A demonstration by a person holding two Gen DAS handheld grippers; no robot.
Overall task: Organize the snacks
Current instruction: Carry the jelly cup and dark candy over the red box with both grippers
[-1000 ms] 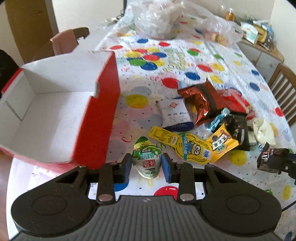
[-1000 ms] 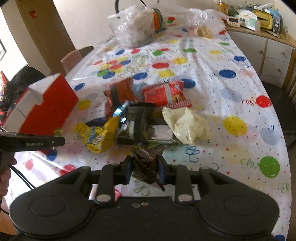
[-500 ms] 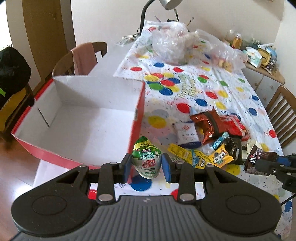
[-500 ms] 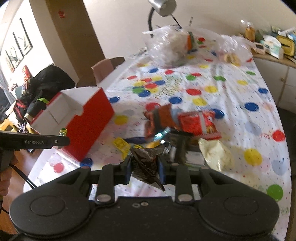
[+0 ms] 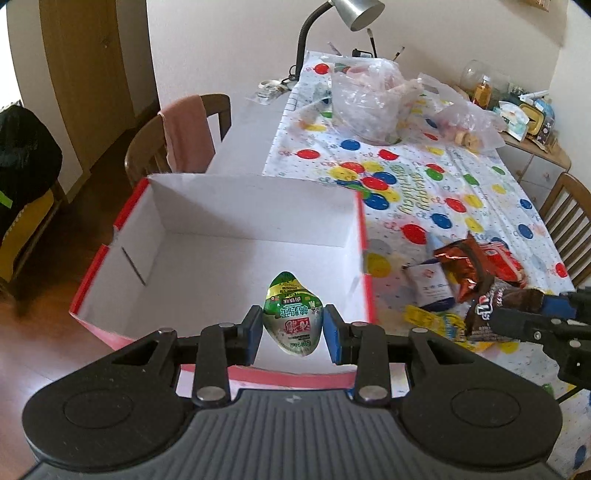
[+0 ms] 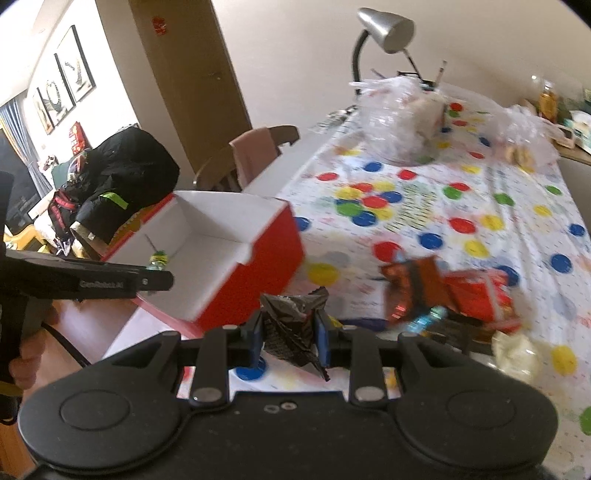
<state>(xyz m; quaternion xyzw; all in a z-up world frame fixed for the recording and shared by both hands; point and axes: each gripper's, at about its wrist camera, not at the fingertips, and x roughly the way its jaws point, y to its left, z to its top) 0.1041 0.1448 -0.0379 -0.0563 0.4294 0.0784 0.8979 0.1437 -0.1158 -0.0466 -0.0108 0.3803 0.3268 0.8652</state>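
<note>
My left gripper (image 5: pixel 293 328) is shut on a green and white snack pouch (image 5: pixel 291 317), held over the open red box (image 5: pixel 236 243) with its white inside. The right wrist view shows that pouch (image 6: pixel 159 258) as a small green tip past the left gripper's arm, above the red box (image 6: pixel 255 269). My right gripper (image 6: pixel 290 332) is shut on a dark brown crinkled snack packet (image 6: pixel 291 328), held above the table just right of the box. The left wrist view catches this brown packet (image 5: pixel 491 302) at its right edge. More snacks lie in a pile (image 5: pixel 465 273) on the balloon-print tablecloth.
Clear plastic bags (image 5: pixel 369 96) and a grey desk lamp (image 5: pixel 354 14) stand at the table's far end. A wooden chair with a pink cloth (image 5: pixel 184 136) stands left of the table, another chair (image 5: pixel 569 221) to the right. A black bag (image 6: pixel 125 173) sits beyond the box.
Both grippers rose and swung left with their snacks. The left one went from beside the box's red wall to over its inside. The right one came nearer the box.
</note>
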